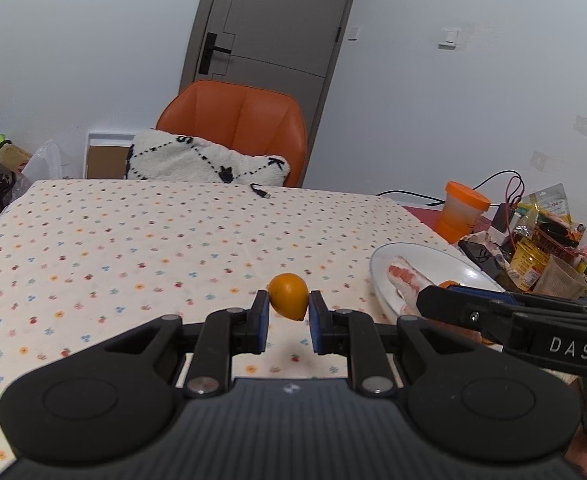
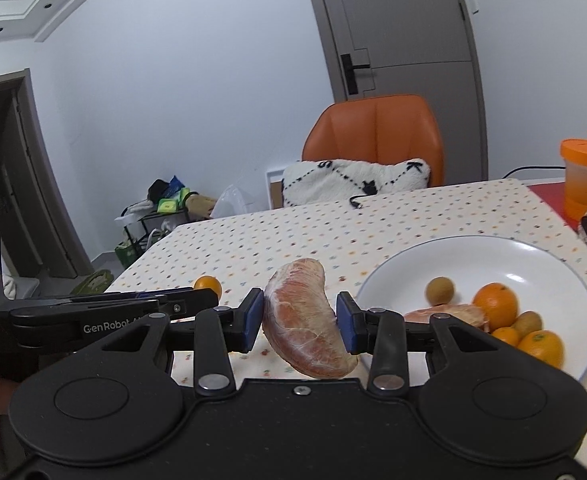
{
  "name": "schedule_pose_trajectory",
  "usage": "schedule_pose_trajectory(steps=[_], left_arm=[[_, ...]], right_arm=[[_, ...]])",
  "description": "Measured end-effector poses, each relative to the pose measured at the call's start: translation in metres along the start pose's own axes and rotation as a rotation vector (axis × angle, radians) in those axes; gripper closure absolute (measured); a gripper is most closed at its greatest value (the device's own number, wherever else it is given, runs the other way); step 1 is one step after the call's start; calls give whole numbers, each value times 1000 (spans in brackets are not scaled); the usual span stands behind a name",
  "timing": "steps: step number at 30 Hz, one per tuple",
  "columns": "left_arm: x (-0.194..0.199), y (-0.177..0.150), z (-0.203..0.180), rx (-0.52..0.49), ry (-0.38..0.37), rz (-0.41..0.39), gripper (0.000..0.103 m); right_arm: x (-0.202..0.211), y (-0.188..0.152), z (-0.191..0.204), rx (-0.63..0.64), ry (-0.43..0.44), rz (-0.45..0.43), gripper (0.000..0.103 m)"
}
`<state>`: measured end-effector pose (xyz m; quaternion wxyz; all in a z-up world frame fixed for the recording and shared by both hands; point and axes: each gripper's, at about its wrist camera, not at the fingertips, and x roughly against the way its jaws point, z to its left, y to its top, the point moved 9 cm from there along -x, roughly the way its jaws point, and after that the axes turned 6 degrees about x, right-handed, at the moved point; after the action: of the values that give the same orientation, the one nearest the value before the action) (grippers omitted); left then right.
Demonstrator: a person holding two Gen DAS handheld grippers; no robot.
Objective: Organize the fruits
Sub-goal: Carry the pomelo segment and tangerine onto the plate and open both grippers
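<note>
Fruits are mostly gathered already, as far as we can see, and two pieces are in our grippers. Starting at the left, our left gripper [image 1: 288,312] is clamped on a small orange fruit [image 1: 288,296], which sits between the blue pads and appears lifted clear of the surface [image 1: 133,248], with a faint shadow on the cloth beneath it. Moving right, our right gripper [image 2: 299,320] is closed on a peeled pomelo segment [image 2: 307,320], pinched across its middle and held up just left of the plate [image 2: 493,248]. Further right, the white plate holds the sorted pile: a larger orange [image 2: 495,305], two or three small orange fruits [image 2: 541,346], two brownish round fruits [image 2: 439,290], and another peeled segment [image 2: 445,314] lying against them.

We judge the task to be near its end. No other loose fruit shows on the spotted cloth in either view. What is left is to carry the segment and the small orange fruit over the rim and set them down among the rest.
</note>
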<state>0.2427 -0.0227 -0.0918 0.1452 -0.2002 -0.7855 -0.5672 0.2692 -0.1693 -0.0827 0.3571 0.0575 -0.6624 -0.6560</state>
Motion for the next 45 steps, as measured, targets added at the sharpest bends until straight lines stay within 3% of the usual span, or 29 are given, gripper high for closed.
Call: schedule_pose_trajectory(steps=[35, 45], left_arm=[[-56, -4, -97, -97, -132, 49, 84], [-67, -13, -101, -124, -111, 80, 77]], right_arm=[[19, 3, -115, -83, -210, -40, 66], [8, 2, -125, -87, -229, -23, 65]])
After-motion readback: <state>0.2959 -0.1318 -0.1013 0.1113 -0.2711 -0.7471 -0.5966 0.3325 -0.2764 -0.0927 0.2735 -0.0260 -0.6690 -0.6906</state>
